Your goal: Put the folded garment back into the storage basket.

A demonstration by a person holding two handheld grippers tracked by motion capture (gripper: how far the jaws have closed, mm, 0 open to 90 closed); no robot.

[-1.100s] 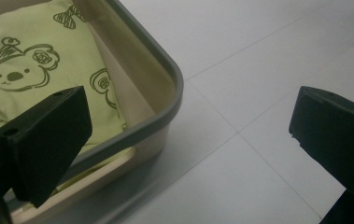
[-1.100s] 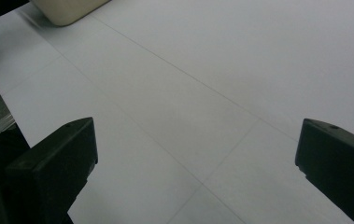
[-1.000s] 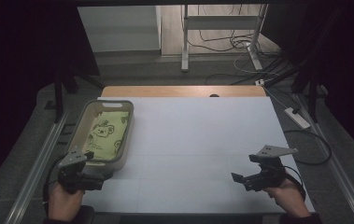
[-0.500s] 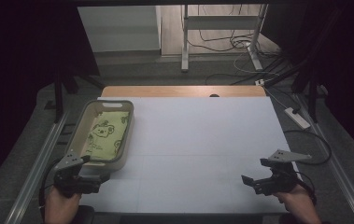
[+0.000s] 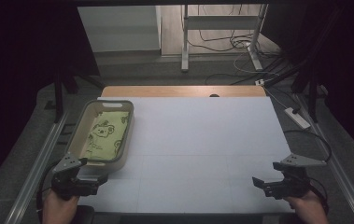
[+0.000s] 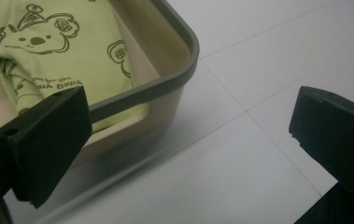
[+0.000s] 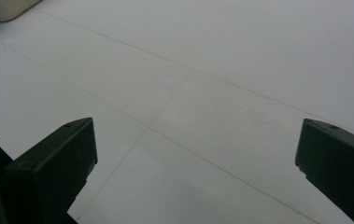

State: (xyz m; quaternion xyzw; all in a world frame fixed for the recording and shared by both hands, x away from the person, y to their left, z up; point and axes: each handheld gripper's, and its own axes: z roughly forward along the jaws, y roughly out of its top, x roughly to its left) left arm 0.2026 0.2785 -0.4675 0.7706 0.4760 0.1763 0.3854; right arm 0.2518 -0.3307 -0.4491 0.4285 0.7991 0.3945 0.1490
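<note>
A beige basket with a grey rim point(image 5: 122, 105) point(image 6: 184, 70) stands at the table's left side. Inside it lies a folded light-green cloth point(image 5: 103, 134) point(image 6: 67, 51) printed with koalas. My left gripper point(image 5: 101, 179) point(image 6: 188, 135) hovers at the table's front left corner, just before the basket's near end, open and empty. At the front right corner my right gripper point(image 5: 258, 184) point(image 7: 193, 154) is open too, over bare white tabletop, with nothing between its jaws.
The white table surface point(image 5: 202, 140) stretches between both grippers. A wooden strip point(image 5: 184, 91) borders its far edge. A power strip point(image 5: 298, 117) and cables lie on the floor to the right. A metal rail point(image 5: 34, 163) runs along the left side.
Both hands have drawn back toward the table's front edge; the right gripper moved farther right and nearer the corner. The basket and cloth have stayed put.
</note>
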